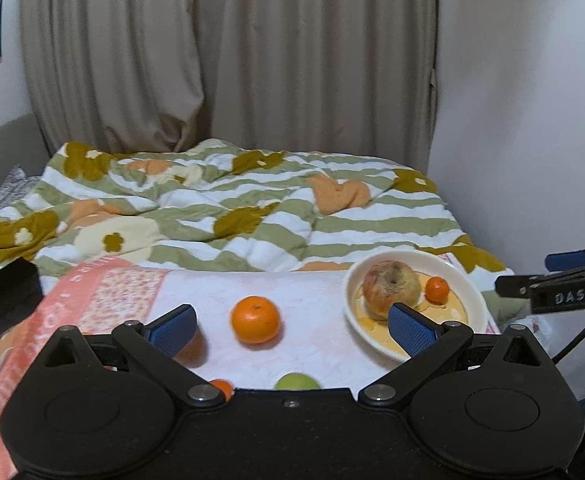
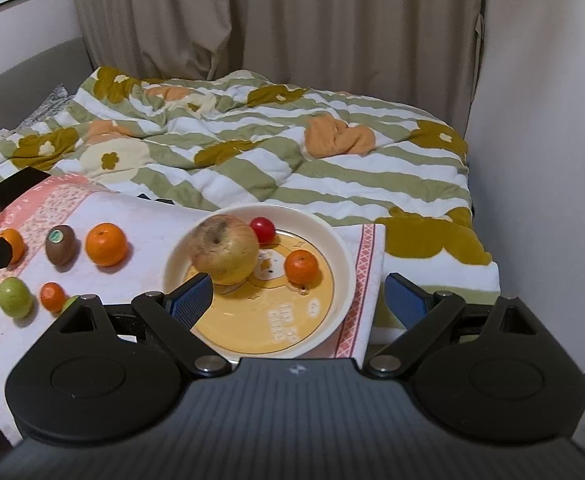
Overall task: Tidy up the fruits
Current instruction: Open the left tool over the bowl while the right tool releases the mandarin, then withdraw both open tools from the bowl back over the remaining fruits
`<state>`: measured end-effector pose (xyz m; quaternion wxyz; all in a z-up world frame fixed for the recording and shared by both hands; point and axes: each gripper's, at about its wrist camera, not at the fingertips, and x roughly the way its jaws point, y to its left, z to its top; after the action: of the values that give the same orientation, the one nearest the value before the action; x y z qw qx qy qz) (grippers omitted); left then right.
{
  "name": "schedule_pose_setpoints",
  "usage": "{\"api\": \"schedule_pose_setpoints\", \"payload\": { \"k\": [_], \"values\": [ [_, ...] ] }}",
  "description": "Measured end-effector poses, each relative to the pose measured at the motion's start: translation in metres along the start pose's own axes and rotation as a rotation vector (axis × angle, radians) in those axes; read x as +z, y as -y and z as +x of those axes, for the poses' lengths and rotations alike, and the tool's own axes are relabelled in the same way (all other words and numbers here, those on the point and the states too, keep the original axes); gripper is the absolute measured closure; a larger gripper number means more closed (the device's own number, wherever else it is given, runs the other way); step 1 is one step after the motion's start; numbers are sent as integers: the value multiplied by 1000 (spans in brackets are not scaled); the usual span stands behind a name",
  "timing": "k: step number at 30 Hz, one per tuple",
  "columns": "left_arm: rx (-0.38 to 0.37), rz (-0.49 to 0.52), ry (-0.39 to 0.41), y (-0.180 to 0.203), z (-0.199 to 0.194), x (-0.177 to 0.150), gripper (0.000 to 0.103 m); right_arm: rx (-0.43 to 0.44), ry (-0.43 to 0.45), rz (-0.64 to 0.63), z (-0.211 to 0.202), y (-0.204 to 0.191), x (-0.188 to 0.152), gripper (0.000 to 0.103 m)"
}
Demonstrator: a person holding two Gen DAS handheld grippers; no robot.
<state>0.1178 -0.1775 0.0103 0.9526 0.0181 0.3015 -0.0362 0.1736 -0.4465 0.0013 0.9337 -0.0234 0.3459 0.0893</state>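
Note:
A white and yellow plate [image 2: 332, 264] holds a blotchy apple [image 2: 224, 250], a small mandarin [image 2: 301, 266] and a red cherry tomato [image 2: 262, 229]. On the cloth to its left lie an orange [image 2: 106, 244], a kiwi [image 2: 59, 245], a green fruit [image 2: 14, 297] and small mandarins [image 2: 51, 297]. My right gripper [image 2: 298, 298] is open and empty over the plate's near side. My left gripper [image 1: 292, 330] is open and empty, with the orange [image 1: 255, 319] between its fingers; the plate [image 1: 470, 284] is to its right.
The fruit lies on a white and pink cloth [image 2: 140, 216] on a low surface. Behind it is a bed with a striped floral duvet [image 2: 276, 148]. A wall [image 2: 552, 160] stands at the right. A black object [image 1: 6, 300] sits at the left edge.

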Motion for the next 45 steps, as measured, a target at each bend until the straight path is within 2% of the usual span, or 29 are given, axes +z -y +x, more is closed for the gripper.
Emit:
{"api": "schedule_pose_setpoints", "payload": {
  "k": [3, 10, 19, 22, 27, 35, 45],
  "values": [
    [52, 6, -4, -14, -10, -5, 0, 20, 11, 7, -10, -9, 1, 0],
    [114, -45, 10, -67, -34, -17, 0, 42, 23, -1, -28, -45, 0, 0],
    [88, -46, 23, -140, -49, -24, 0, -10, 12, 38, -42, -115, -11, 0],
    [73, -32, 16, -162, -46, -26, 0, -57, 1, 56, -42, -140, -15, 0],
    [32, -5, -10, -196, -34, -30, 0, -115, -25, 126, -37, -171, -23, 0],
    [-50, 43, -51, -241, 6, -35, 0, -185, -66, 147, -8, -221, -39, 0],
    [-124, 81, -115, -257, 69, -43, 0, -206, -80, 176, 40, -240, -52, 0]
  ]
}}
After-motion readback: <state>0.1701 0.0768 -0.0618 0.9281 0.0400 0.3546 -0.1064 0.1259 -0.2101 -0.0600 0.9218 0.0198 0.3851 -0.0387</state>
